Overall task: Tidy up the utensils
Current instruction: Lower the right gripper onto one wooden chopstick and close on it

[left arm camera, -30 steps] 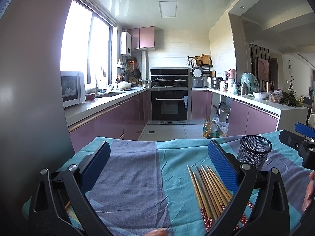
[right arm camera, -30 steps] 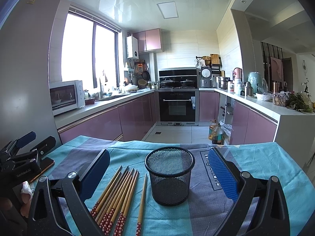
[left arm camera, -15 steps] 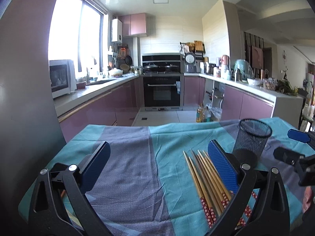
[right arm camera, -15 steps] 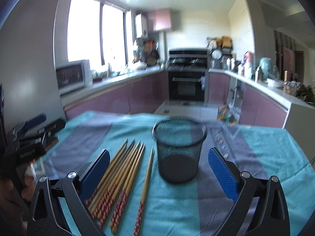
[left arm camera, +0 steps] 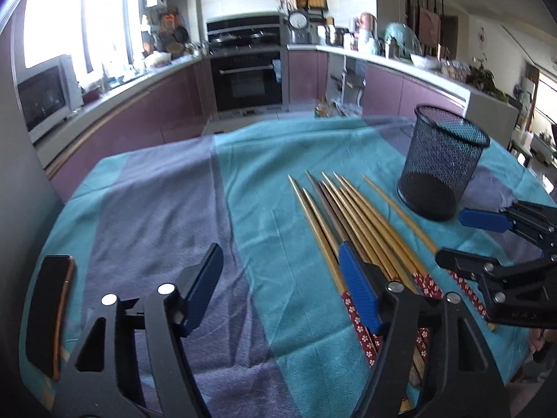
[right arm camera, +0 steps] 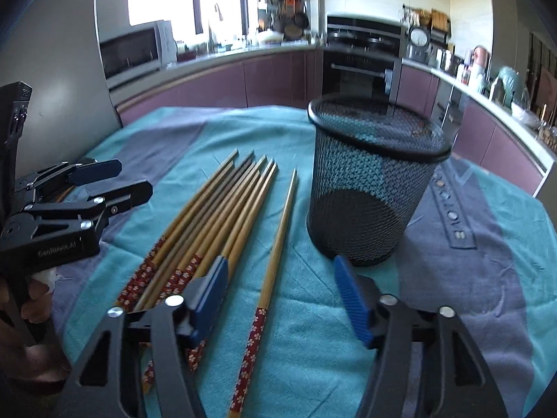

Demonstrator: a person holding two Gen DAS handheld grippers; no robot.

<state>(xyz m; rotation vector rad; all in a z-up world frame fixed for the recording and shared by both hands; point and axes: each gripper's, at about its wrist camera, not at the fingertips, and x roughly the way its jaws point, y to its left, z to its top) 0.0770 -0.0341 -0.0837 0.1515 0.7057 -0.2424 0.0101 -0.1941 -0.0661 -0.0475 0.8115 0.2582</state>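
Bamboo chopsticks lie fanned in a bundle on the teal-and-grey cloth, red patterned ends toward you, tips pointing at the kitchen. One single chopstick lies apart from the bundle, between it and the black mesh cup. The cup stands upright on the cloth, just beside that loose stick.

Your right gripper is spread wide with nothing between the pads, low over the single chopstick's patterned end; whether it touches the stick is hard to tell from this angle. Your left gripper is also wide and holds nothing, its right pad over the bundle's near end. A dark phone-like slab sits at the cloth's left edge.
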